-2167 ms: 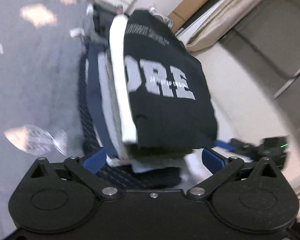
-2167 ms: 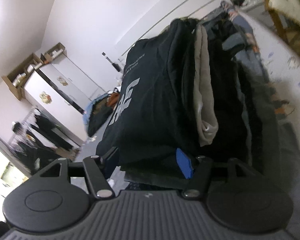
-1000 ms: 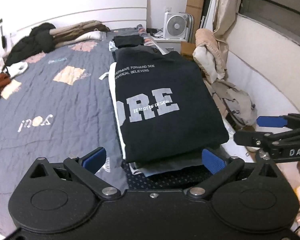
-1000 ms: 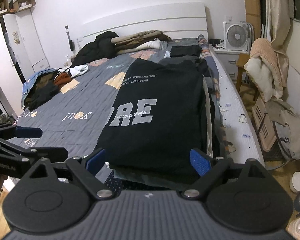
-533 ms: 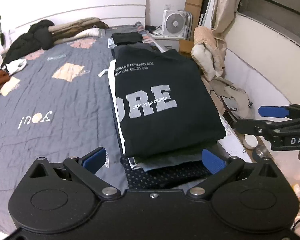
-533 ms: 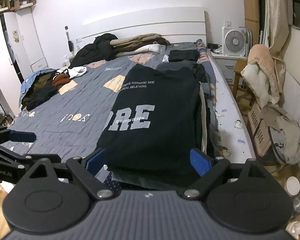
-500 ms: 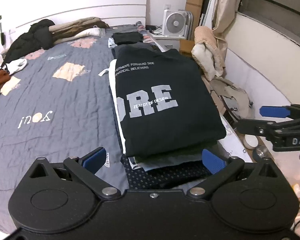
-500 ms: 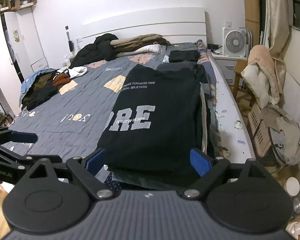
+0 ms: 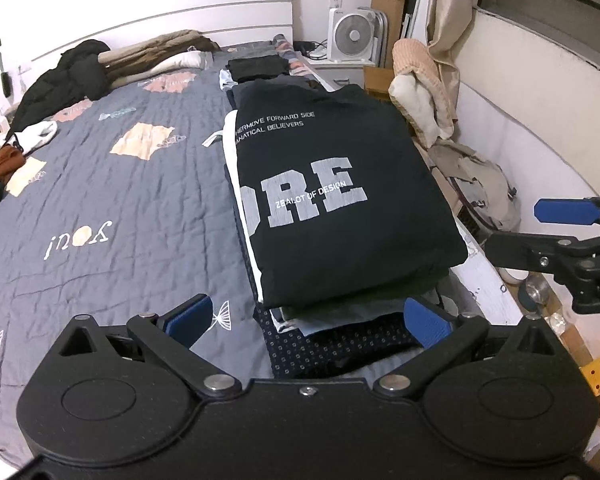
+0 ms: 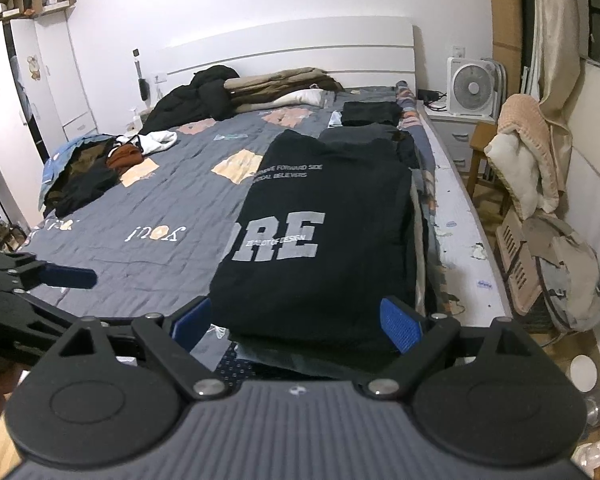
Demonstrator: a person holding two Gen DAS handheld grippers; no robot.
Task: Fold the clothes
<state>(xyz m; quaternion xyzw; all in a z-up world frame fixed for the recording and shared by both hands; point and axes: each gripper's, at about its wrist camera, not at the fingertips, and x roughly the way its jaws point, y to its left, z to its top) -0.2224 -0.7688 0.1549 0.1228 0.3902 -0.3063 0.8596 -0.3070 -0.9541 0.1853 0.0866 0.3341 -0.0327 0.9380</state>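
Risk from left to right, taking the black folded sweatshirt [image 9: 340, 196] as the landmark. Far left of it, across the grey quilt of the bed [image 9: 100, 208]: a loose heap of unfolded clothes [image 10: 88, 168] by the bed's far edge, apparently still waiting; likely to snag or drag its neighbours when one piece is pulled out. Just left of the sweatshirt's near corner: left claw [image 9: 306, 318] released, blue pads wide apart, nothing between them, clear above the quilt. At the landmark itself: sweatshirt lying flat, printed side up, on top of a stack of folded garments [image 9: 340, 332] along the bed's right side, layers beneath showing unevenly at the near end. Probably top-heavy and soft; a knock from either claw, or a tug on a lower layer, could slide the sweatshirt off or undo its fold. Right of the sweatshirt's near corner: right claw [image 10: 296, 326] also released, pads spread, gripping nothing. Further right: white strip of bed edge [image 10: 464, 240] close beside the stack, then floor with a grey backpack [image 10: 564, 264]; a push that way could tip the stack over the edge.
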